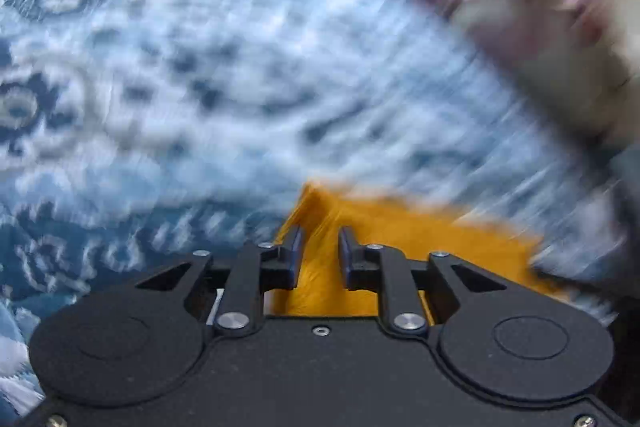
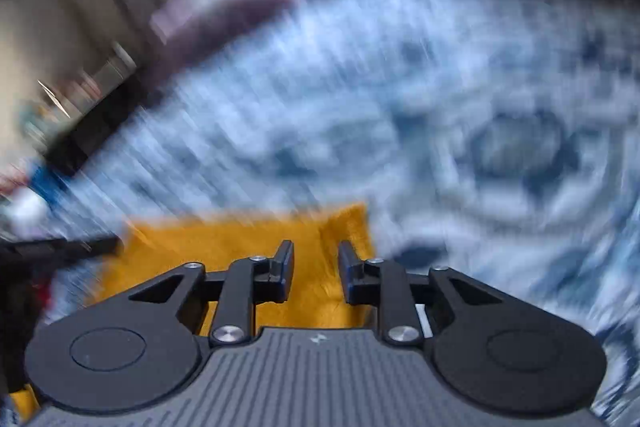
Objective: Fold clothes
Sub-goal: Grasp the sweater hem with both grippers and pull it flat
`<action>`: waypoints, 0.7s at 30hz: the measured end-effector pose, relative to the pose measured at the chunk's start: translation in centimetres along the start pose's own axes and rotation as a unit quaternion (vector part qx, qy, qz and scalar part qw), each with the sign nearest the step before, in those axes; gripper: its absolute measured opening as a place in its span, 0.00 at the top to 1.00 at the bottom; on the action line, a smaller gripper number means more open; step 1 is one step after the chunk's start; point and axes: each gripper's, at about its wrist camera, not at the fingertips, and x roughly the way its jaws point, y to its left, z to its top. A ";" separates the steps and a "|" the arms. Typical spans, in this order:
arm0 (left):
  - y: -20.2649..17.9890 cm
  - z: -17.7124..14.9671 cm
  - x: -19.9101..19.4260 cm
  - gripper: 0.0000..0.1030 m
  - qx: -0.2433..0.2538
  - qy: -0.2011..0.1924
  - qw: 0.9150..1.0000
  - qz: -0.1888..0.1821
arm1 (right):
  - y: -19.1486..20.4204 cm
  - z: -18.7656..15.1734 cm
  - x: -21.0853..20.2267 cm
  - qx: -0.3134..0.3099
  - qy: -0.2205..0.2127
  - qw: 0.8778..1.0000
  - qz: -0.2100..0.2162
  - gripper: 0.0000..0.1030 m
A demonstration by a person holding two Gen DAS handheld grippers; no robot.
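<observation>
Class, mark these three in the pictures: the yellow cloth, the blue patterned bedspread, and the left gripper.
yellow cloth (image 1: pixel 400 227): left wrist view, its flat upper part.
blue patterned bedspread (image 2: pixel 480 87): right wrist view, blurred middle of the print.
left gripper (image 1: pixel 319 239): left wrist view, midway between the fingertips.

The left gripper (image 1: pixel 319 251) points forward and downward, its two black fingers (image 1: pixel 294 255) standing a narrow gap apart – yellow cloth shows in the gap, but whether the pads press on it cannot be told through the blur. The right gripper (image 2: pixel 316 263) is tilted down much the same, its fingers (image 2: pixel 285 265) likewise slightly parted. In the right wrist view a dark blurred gripper part juts in at 9 o'clock.
</observation>
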 end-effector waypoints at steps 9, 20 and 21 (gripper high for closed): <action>-1.0 -5.7 -10.3 0.74 0.068 -0.047 0.996 0.025 | 4.1 -3.5 -9.2 -0.074 -0.030 0.997 0.004 0.67; -8.4 -21.9 -18.4 0.71 0.123 -0.047 0.991 0.019 | 11.9 -17.6 -18.5 -0.156 -0.028 0.986 0.047 0.62; -8.9 -23.2 -18.3 0.71 0.135 -0.044 0.989 0.028 | 12.5 -18.9 -18.8 -0.163 -0.025 0.985 0.050 0.62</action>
